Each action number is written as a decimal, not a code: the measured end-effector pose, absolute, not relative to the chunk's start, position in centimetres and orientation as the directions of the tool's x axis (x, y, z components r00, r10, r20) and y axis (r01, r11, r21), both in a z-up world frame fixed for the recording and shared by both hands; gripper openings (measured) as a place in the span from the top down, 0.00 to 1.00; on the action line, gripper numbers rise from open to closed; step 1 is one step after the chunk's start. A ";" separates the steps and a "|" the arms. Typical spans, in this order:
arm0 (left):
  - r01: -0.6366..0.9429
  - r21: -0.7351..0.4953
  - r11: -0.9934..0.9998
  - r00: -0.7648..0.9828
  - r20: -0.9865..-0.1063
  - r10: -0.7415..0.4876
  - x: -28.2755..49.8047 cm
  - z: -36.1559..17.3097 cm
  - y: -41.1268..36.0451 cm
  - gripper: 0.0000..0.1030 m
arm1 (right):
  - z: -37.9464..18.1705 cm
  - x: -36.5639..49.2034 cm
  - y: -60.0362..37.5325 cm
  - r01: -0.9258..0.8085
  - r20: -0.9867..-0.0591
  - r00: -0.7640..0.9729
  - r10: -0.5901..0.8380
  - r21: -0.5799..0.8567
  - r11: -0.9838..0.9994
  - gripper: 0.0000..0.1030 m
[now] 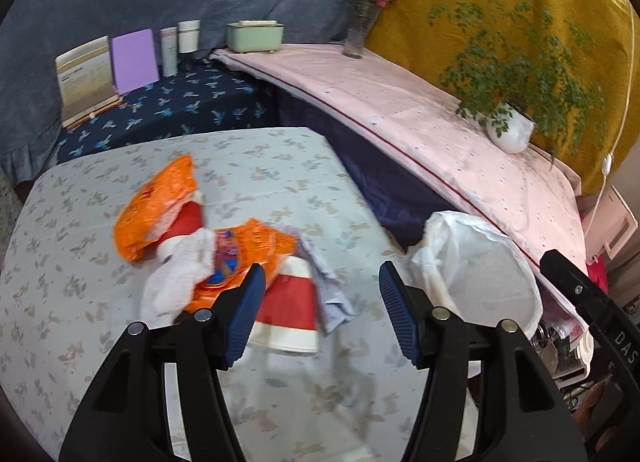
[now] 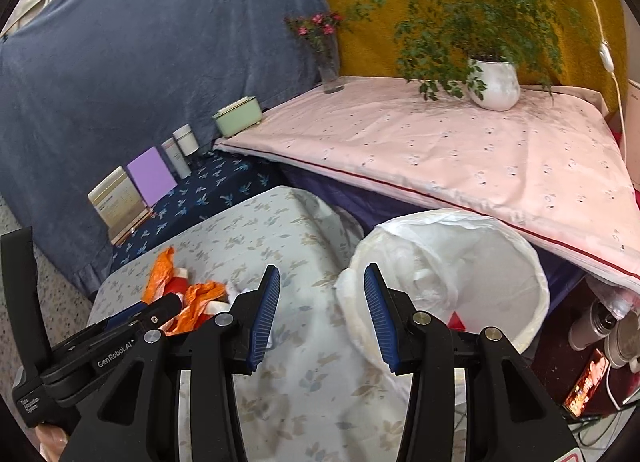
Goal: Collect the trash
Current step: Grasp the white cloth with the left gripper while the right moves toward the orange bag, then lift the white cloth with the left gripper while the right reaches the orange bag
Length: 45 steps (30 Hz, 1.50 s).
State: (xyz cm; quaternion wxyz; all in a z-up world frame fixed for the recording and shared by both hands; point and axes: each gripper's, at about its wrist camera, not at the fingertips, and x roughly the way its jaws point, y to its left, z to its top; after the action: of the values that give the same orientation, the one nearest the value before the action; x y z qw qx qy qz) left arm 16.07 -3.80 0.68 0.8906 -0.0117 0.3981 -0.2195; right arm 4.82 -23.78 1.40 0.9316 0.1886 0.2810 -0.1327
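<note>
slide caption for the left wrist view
Open left hand-held gripper over a trash pile on the floral tablecloth, lined bin alongside.
</note>
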 end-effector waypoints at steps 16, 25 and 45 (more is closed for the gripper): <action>0.202 -0.203 0.958 0.599 -0.749 -0.285 18.0 -2.3 5.7 0.40 | 0.2 8.7 -15.9 0.222 -0.612 0.791 -0.029 0.242 0.945 0.58; 0.164 -0.230 0.959 0.560 -0.779 -0.283 19.3 -4.9 7.9 0.33 | -2.0 11.0 -13.1 0.183 -0.655 0.756 0.016 0.235 0.955 0.58; 0.232 -0.298 0.926 0.445 -0.814 -0.373 22.3 -8.2 6.6 0.84 | -5.0 14.6 -11.1 0.162 -0.706 0.706 0.054 0.236 0.958 0.58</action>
State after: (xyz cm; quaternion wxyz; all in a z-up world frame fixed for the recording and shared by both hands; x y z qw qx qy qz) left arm 22.31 6.62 -8.19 0.8470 -0.0711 0.4956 -0.1786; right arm 14.65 -11.11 -5.04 0.9126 0.1417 0.3823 -0.0296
